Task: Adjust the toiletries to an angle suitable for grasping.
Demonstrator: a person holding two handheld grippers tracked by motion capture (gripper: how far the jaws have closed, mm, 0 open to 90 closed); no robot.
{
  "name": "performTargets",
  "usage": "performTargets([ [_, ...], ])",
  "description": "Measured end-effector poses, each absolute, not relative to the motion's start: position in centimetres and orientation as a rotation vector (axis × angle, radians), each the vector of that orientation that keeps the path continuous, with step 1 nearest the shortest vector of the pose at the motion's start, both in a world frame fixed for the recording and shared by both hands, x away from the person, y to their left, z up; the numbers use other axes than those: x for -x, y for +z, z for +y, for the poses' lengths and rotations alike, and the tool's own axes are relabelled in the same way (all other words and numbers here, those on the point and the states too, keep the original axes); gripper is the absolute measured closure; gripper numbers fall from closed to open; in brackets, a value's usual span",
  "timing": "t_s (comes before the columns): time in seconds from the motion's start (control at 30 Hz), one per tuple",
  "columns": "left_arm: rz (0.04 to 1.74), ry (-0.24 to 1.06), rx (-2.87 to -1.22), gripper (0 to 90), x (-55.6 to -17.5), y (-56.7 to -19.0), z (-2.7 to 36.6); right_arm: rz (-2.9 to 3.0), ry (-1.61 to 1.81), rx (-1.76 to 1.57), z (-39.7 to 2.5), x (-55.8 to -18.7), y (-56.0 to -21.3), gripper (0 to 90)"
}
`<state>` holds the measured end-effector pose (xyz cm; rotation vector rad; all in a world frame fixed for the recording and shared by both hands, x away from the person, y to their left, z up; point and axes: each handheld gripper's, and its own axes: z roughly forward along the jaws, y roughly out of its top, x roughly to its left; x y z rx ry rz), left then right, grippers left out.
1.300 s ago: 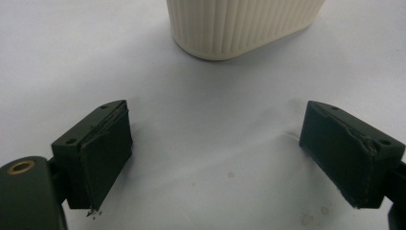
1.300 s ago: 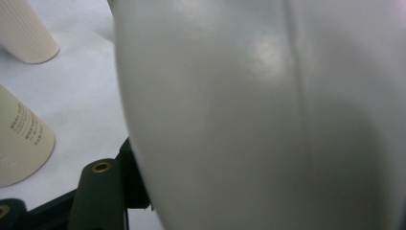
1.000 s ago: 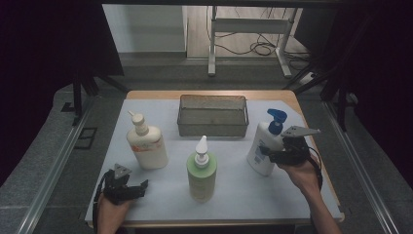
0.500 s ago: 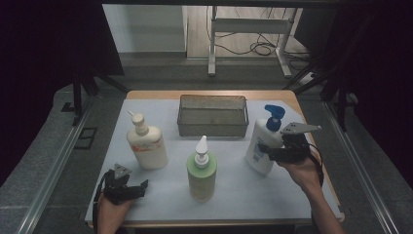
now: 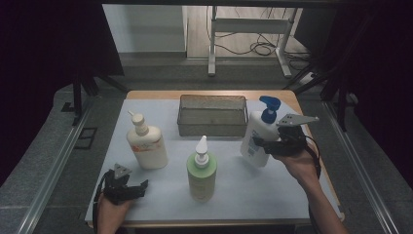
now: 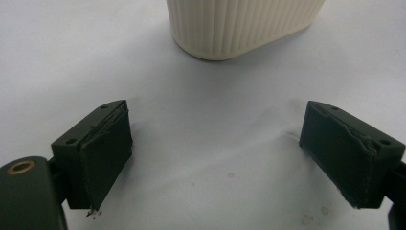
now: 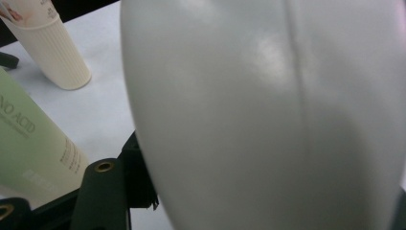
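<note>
A white pump bottle with a blue top (image 5: 259, 135) hangs tilted a little above the white table cover, and my right gripper (image 5: 265, 145) is shut on its lower body. The right gripper view has that white bottle (image 7: 268, 115) pressed against the left jaw. Near the front left corner my left gripper (image 5: 135, 187) rests low and open, jaws wide apart over the bare cover (image 6: 215, 143). A cream pump bottle (image 5: 146, 145) stands behind it, its ribbed base (image 6: 239, 24) just ahead of the jaws. A green pump bottle (image 5: 201, 171) stands at the front centre.
A dark wire mesh basket (image 5: 212, 116) sits at the back centre of the table. The white cover (image 5: 243, 195) spreads over most of the tabletop, with wood edge (image 5: 292, 97) at the back right. Metal stands and cables lie on the floor beyond.
My right gripper has lifted the blue-topped bottle and carried it slightly left and toward the basket, tilting it. The left gripper has stayed put.
</note>
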<state>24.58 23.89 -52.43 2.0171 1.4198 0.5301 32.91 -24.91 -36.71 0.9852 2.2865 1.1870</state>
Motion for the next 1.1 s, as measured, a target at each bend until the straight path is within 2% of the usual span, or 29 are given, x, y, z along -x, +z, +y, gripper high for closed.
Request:
performTargets([
  [1.1,1.419,0.530,-2.020,10.6,-24.6,-52.4,23.9,2.281,1.215,-0.967,-20.7,-36.6,-34.7,37.9],
])
